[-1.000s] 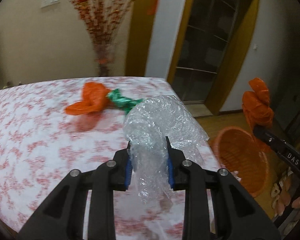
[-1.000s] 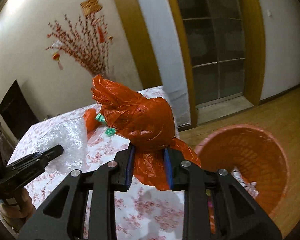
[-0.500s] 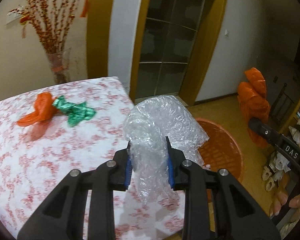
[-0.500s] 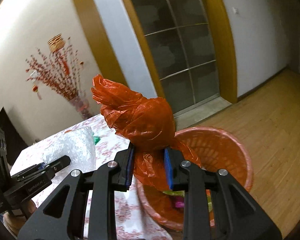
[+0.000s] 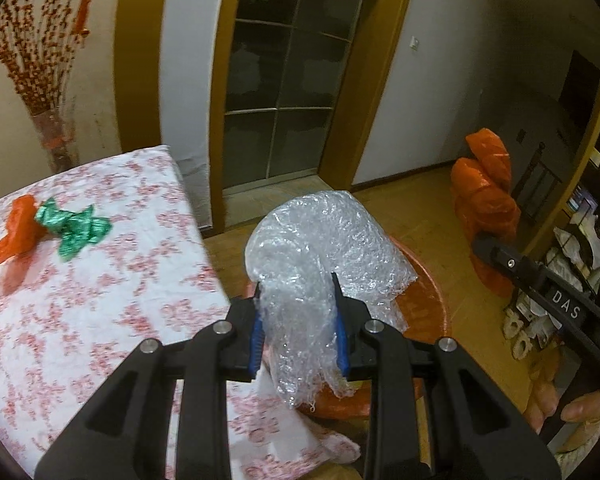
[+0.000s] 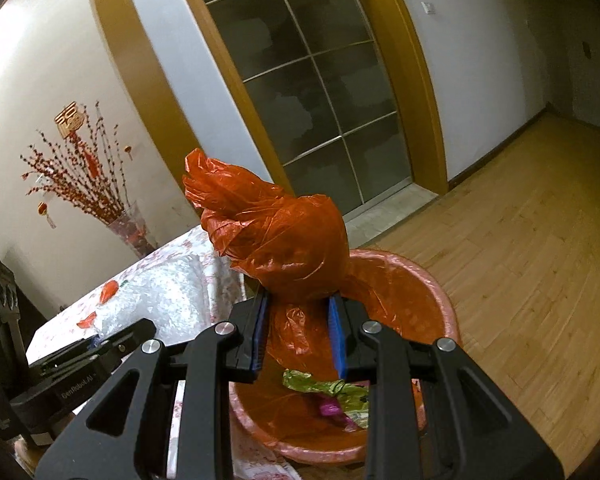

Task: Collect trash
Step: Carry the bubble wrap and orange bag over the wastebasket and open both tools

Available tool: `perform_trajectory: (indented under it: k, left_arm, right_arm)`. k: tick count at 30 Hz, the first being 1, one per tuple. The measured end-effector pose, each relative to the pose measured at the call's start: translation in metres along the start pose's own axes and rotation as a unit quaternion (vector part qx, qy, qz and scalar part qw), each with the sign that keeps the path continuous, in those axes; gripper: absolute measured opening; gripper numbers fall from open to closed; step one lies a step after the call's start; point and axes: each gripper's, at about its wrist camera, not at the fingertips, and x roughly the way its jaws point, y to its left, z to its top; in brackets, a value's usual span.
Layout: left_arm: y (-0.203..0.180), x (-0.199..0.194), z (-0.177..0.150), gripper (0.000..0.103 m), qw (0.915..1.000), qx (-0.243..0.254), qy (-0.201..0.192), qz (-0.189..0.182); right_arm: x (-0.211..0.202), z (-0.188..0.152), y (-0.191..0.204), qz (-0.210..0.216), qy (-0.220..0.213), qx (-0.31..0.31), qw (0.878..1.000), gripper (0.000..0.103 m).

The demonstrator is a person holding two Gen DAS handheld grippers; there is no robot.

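— What do we have in our left gripper [image 5: 296, 330]?

— We pinch a wad of clear bubble wrap [image 5: 320, 256] between its blue pads [image 5: 255, 338]; the wad bulges out above the fingertips. Seen from the left wrist, it hangs past the edge of the table [image 5: 80, 300], in front of the orange basket [image 5: 430, 304] on the wooden floor.

— And our right gripper [image 6: 298, 330]?

— Its pads press on the neck of a knotted orange bag [image 6: 284, 244], which we hold over the open basket [image 6: 444, 308]. Crumpled green and pink wrappers [image 6: 332, 398] lie at the bottom of that basket.

— What sits on the table?

— On the flowered cloth we see a small orange bag [image 5: 14, 232] touching a crumpled green wrapper [image 5: 74, 228], both well apart from our grippers.

— Anything else?

— A vase of red branches [image 6: 130, 228] stands behind the table, beside the glass door [image 6: 320, 92].
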Motion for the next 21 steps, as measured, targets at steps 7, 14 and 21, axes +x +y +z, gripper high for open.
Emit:
perform_trajectory:
  k: [7,14,21]
  left_arm:
    - [-0.012,0.022,0.0,0.028,0.9998,0.01,0.013,-0.011]
    - [-0.016,0.042,0.002,0.028,0.9994,0.014,0.025,-0.017]
    - [-0.017,0.06,0.003,0.029,0.9989,0.016,0.036,-0.024]
  right_arm:
    - [0.008,0.0,-0.009,-0.001,0.005,0.012,1.0,0.025]
    - [0.014,-0.001,-0.018,0.003,0.012,0.02,1.0,0.025]
    - [0.027,-0.002,-0.025,0.006,0.021,0.035,0.999,0.026]
